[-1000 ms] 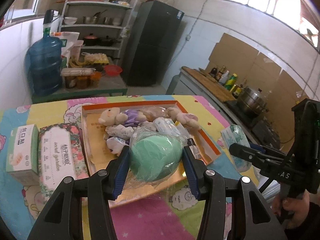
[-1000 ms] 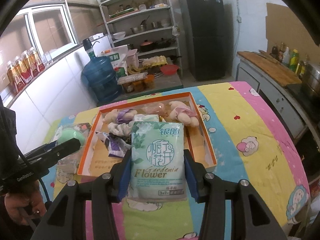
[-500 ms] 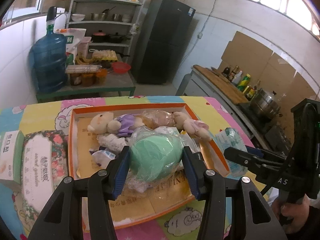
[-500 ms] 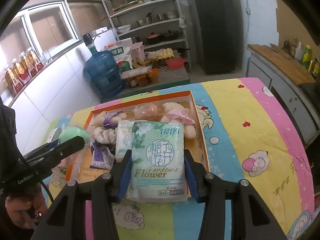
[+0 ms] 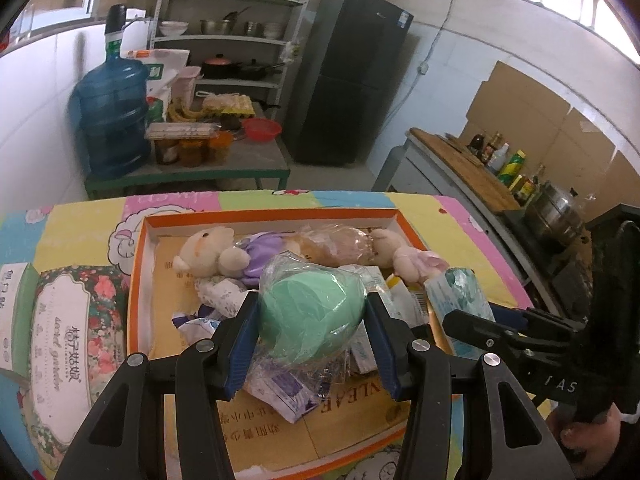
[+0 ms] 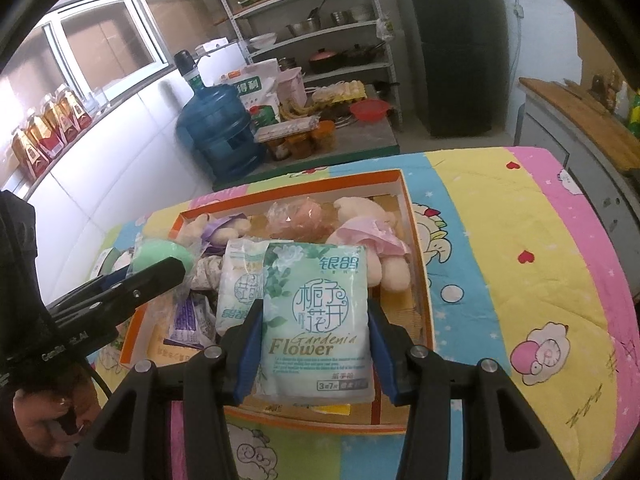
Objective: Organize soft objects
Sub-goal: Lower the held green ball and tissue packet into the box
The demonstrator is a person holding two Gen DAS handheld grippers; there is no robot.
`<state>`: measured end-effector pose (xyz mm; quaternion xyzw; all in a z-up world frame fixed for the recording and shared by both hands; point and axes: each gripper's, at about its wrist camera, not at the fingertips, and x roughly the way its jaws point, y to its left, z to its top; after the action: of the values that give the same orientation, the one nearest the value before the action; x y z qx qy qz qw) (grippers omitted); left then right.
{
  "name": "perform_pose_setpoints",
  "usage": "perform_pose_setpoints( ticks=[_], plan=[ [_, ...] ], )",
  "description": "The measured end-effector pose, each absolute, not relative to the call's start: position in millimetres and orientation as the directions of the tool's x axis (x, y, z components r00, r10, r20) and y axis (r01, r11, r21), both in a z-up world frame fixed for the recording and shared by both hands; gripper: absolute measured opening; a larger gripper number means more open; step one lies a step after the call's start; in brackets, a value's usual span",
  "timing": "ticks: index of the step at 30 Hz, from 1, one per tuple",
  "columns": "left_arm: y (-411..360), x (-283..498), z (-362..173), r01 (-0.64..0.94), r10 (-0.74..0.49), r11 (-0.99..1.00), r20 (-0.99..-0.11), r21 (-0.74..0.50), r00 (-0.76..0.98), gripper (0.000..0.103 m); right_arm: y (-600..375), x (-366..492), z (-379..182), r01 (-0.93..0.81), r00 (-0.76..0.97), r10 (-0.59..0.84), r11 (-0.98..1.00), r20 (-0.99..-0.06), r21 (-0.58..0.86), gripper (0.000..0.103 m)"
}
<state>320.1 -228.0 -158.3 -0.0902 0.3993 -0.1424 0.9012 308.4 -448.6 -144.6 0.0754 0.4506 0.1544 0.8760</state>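
Observation:
My left gripper (image 5: 310, 316) is shut on a green soft ball in clear plastic wrap (image 5: 310, 312) and holds it above the orange box (image 5: 138, 280). My right gripper (image 6: 316, 316) is shut on a pale green tissue pack marked "Gardenia Flower" (image 6: 316, 320), over the box's near right part (image 6: 424, 280). In the box lie a plush doll in purple (image 5: 216, 254), a plush doll in pink (image 6: 372, 240), a wrapped peach soft item (image 6: 296, 218) and several small tissue packs (image 6: 240, 284). The left gripper also shows in the right wrist view (image 6: 156, 276).
A floral tissue box (image 5: 68, 344) and a green-white box (image 5: 12, 300) lie left of the orange box on the patterned tablecloth (image 6: 520, 280). Beyond the table stand a low bench with a water jug (image 5: 110, 116), shelves and a black fridge (image 5: 348, 76).
Both grippers have moved forward over the orange box with their loads. The green ball now hangs over the box's middle and the tissue pack over its near right part.

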Motion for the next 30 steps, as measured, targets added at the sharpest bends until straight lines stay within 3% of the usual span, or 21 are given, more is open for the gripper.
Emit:
perform_pose_setpoints(
  ticks=[30],
  plan=[
    [-232, 336, -193, 0.168, -0.322, 0.946, -0.741, -0.277, 0.589, 0.054, -433, 326, -171, -0.223, 0.5, 0.321, 0.945, -0.805, 0.239, 0.051]
  ],
)
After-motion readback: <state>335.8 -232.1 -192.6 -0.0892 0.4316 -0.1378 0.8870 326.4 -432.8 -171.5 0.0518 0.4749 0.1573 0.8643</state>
